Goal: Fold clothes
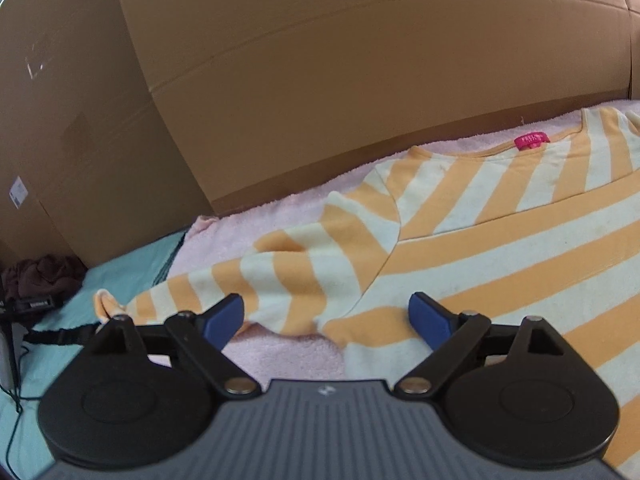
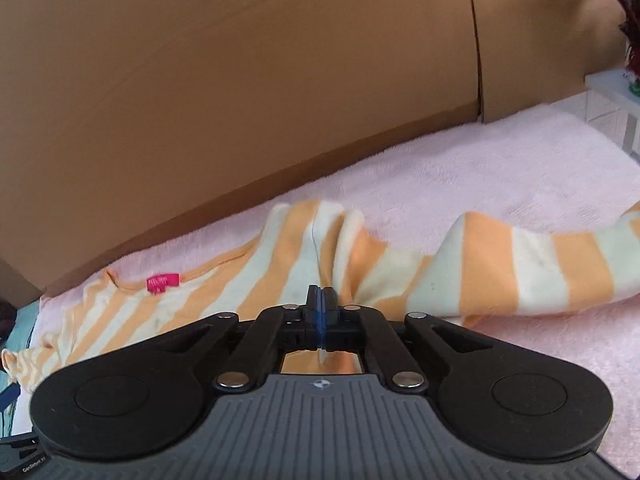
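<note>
Left gripper (image 1: 326, 318): blue-padded fingers (image 1: 224, 316) spread wide apart, holding nothing. Between and just beyond them lies the underarm of the orange-and-cream striped long-sleeved top (image 1: 500, 240), where its left sleeve (image 1: 248, 276) meets the body. The sleeve runs leftward past the left finger, its cuff (image 1: 106, 306) resting at the edge of the fluffy pale pink blanket (image 1: 292, 208). Left of the fingers, a teal sheet (image 1: 132, 268) shows beside the blanket, with black cables (image 1: 16, 364) and a dark brown bundle of cloth (image 1: 40, 272) farther out. Ahead and to the right, the neckline carries a bright pink label (image 1: 531, 141).

Right gripper (image 2: 320, 300): fingers pressed together, pinching a raised ridge of the striped top's fabric near the shoulder. Creases rise straight ahead of the tips. The right sleeve (image 2: 540, 264) extends to the right of the fingers across the pink blanket (image 2: 500, 168). The pink label (image 2: 163, 282) lies to the left.

Beyond the garment in both views stands a wall of brown cardboard boxes (image 1: 360, 60).
</note>
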The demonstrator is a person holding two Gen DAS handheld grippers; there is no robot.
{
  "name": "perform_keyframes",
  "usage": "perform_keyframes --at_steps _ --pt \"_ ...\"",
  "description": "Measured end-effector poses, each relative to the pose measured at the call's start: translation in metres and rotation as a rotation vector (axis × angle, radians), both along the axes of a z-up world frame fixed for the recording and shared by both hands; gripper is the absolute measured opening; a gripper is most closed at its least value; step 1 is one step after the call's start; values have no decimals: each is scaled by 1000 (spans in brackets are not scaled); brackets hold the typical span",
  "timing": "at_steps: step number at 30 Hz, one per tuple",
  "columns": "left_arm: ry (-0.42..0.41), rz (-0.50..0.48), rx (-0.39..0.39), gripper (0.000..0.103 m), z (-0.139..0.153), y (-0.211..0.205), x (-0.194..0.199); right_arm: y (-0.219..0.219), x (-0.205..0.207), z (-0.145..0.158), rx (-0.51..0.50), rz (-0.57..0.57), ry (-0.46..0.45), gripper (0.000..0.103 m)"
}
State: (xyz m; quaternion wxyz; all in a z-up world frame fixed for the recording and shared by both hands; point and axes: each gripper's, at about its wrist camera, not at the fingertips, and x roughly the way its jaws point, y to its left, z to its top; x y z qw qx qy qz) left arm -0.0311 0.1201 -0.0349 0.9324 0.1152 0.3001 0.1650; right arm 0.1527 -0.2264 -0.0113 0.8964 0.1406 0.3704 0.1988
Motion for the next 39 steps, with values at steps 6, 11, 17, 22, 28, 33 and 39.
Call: perform_keyframes --at_steps 6,11,17,22,28,33,39 --pt "12 41 -104 102 -1 17 7 19 -29 -6 -93 85 -75 13" --pt "11 51 -113 102 -2 17 8 24 -41 -11 -116 83 -91 2" --pt "13 62 -129 102 -3 18 10 65 -63 -18 -194 271 -189 78" --pt "37 71 -132 73 17 8 12 56 -55 -14 -184 231 -182 58" --pt "-85 -14 -186 100 49 -51 17 6 -89 -2 -6 178 -185 33" --pt "-40 -75 -135 93 18 -95 29 -16 -106 -27 69 296 -67 18" --pt "4 -78 -202 102 2 -90 29 -125 -120 -12 84 -84 -127 19"
